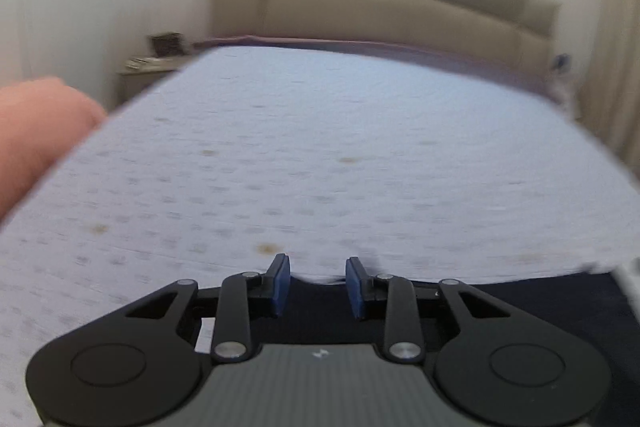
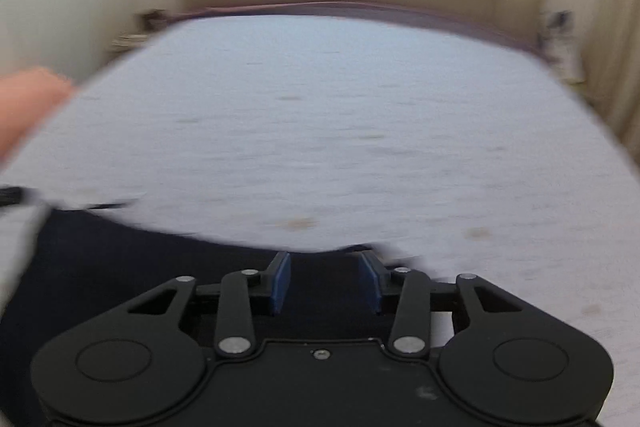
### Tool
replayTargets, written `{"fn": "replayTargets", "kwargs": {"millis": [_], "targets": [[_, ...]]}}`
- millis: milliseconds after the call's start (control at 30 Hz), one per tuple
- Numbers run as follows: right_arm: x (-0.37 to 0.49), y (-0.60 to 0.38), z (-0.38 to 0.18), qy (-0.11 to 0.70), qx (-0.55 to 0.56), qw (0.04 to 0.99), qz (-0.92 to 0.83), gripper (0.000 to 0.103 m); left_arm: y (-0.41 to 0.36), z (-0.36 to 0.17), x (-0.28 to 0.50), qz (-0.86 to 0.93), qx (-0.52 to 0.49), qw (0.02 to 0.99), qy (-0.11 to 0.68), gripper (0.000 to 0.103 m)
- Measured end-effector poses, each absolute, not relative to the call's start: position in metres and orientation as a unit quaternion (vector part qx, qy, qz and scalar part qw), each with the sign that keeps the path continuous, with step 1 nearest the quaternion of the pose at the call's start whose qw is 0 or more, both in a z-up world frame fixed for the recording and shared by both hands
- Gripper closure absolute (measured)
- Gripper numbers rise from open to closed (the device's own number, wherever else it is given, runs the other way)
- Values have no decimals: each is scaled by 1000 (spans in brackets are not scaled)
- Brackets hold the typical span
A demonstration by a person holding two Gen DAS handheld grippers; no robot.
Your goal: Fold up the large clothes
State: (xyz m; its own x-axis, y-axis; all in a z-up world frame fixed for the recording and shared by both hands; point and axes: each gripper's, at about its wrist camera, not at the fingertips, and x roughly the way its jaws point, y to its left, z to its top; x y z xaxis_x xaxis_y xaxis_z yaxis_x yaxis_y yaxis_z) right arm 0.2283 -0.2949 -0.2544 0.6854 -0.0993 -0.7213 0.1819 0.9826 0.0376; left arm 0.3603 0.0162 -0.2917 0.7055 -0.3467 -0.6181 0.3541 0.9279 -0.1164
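Observation:
A dark navy garment (image 1: 520,303) lies flat on the pale patterned bed cover (image 1: 320,147) near the front edge. In the left wrist view my left gripper (image 1: 318,287) is open, its blue pads just above the garment's far edge. In the right wrist view the garment (image 2: 120,267) spreads out to the left. My right gripper (image 2: 326,283) is open with its pads over the garment's far edge. Neither gripper holds cloth. Both views are blurred.
A beige padded headboard (image 1: 380,3) stands at the far end of the bed. A bedside table (image 1: 148,67) with small items is at the far left. A curtain (image 1: 616,47) hangs on the right. A pink blurred shape (image 1: 36,131) shows at the left.

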Motion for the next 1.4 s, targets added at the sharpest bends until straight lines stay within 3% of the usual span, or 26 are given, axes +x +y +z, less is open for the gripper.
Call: {"fn": "replayTargets", "kwargs": {"millis": [33,67,300,367,533,567,733,900,1033,1133,1200,1267,1400], "targets": [[229,-278,-257,396,57,915,-53,80,9,-292,355,-214,-1,914,344,72],[230,-263,-262,400,54,914,-40,91,0,-295,348,-237,-3,905,354,75],[263,-231,-356,472,72,876,-65,94,-41,-372,328,-234,30,880,413,82],[267,-232,-364,466,71,879,-67,102,-33,-385,336,-239,-7,874,423,82],[269,-233,-353,483,63,871,-62,103,-19,-373,340,-233,-36,865,443,85],[266,-232,-342,481,65,872,-61,94,-14,-366,334,-231,-33,868,439,85],[213,-203,-294,455,82,886,-28,94,25,-335,282,-225,-30,877,424,79],[198,-185,-344,513,70,854,-43,95,64,-348,228,-170,-20,864,474,80],[209,-183,-355,499,51,864,-46,98,103,-349,202,-132,-73,856,495,79],[210,-184,-348,509,58,857,-51,97,129,-342,193,-99,-112,857,493,64],[203,-183,-335,507,73,857,-51,94,143,-339,188,-82,-143,852,496,44],[196,-184,-325,500,78,861,-51,94,152,-341,185,-69,-167,845,504,37],[186,-177,-340,510,58,857,-50,94,174,-361,166,-71,-256,810,524,35]]}}
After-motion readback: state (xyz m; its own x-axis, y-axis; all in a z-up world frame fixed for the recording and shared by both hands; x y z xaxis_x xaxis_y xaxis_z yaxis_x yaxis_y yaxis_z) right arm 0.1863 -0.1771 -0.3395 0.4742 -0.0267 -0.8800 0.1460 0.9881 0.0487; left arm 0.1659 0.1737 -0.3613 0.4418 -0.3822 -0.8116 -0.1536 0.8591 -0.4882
